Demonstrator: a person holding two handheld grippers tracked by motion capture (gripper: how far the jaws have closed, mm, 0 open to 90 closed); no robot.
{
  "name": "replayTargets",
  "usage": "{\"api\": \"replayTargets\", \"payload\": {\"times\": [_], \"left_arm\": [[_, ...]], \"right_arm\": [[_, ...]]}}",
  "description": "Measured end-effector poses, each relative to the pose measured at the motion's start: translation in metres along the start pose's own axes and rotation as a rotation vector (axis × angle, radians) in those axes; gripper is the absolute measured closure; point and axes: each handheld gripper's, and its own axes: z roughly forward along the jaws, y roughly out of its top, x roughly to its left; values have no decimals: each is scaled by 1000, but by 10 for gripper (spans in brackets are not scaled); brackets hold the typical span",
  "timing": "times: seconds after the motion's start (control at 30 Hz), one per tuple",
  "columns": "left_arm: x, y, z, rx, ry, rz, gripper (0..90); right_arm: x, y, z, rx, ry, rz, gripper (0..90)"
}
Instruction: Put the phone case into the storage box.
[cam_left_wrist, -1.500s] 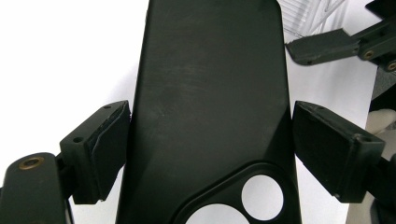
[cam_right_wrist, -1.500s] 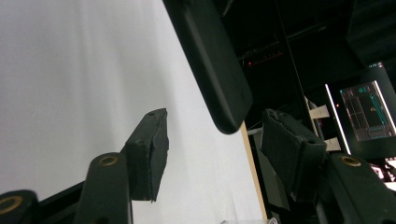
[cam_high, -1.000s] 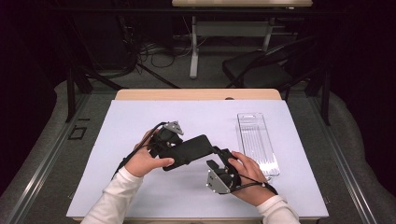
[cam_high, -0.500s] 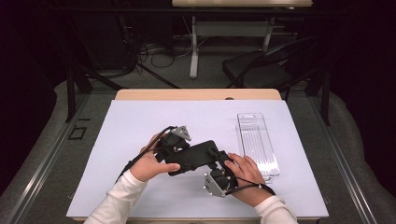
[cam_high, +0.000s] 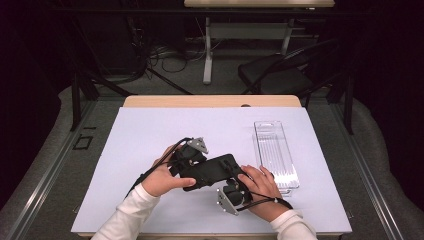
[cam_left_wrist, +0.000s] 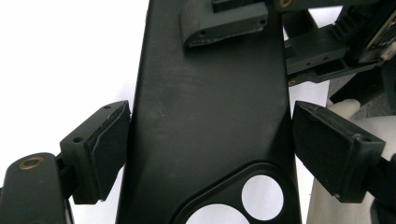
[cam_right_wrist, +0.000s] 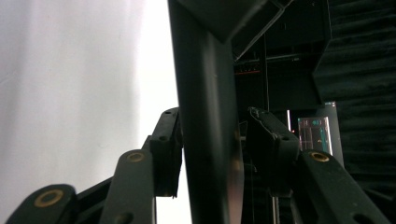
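Phone case (cam_high: 212, 171) clamped across left tool (cam_left_wrist: 205, 154), edge between closing right tool (cam_right_wrist: 212, 154) pads.

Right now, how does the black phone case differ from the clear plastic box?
The black phone case is opaque and dark; the clear plastic box is see-through. The case is lifted and tilted; the box lies flat on the table. Both are long, flat rectangles.

My hands cover most of both claws in the high view, so my jaws are hidden there. The black case (cam_left_wrist: 205, 121) runs off top and bottom of my left gripper view, and its edge (cam_right_wrist: 205, 140) off my right one
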Motion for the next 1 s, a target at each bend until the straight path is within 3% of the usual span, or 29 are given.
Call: {"api": "replayTargets", "payload": {"times": [1.0], "left_arm": [[3,-1,0,-14,-50,-34,142]], "right_arm": [[7,2,5,15,-52,-88,672]]}}
